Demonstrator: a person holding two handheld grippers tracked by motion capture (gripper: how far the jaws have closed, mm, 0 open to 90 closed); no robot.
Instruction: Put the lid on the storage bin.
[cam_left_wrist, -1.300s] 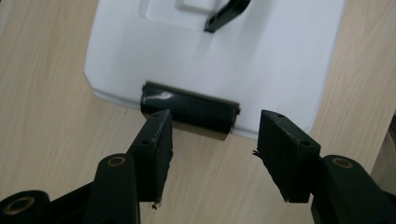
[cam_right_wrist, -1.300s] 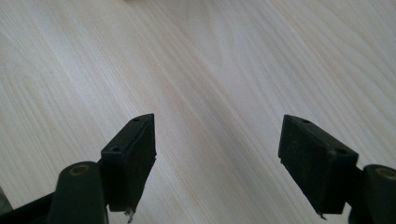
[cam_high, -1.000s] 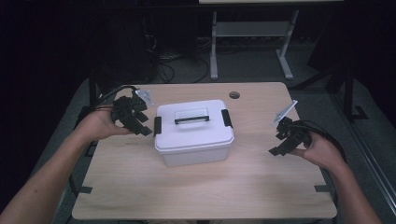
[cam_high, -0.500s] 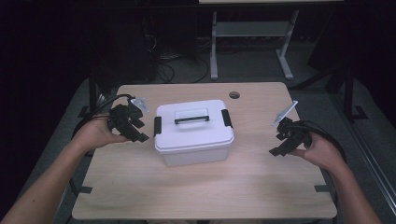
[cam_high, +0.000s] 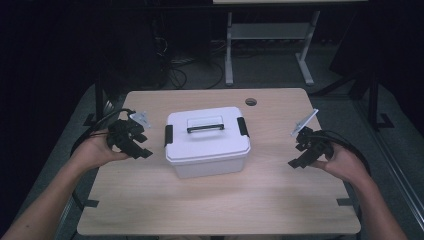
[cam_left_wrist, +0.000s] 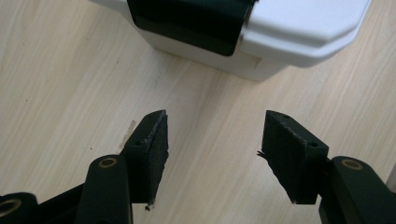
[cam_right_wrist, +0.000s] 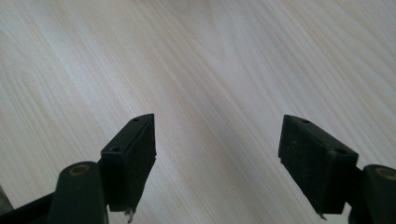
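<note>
From the high view, one white lidded box (cam_high: 207, 141) with two black side latches sits mid-worktop (cam_high: 220, 200), the left gripper (cam_high: 141, 150) just beside its latch end, probably lining up to unclip it, and the right gripper (cam_high: 296, 161) well apart. In the left gripper view the jaws, just opening, stand apart on nothing, facing one latch (cam_left_wrist: 187, 23). In the right gripper view the jaws gape over bare wood.
</note>
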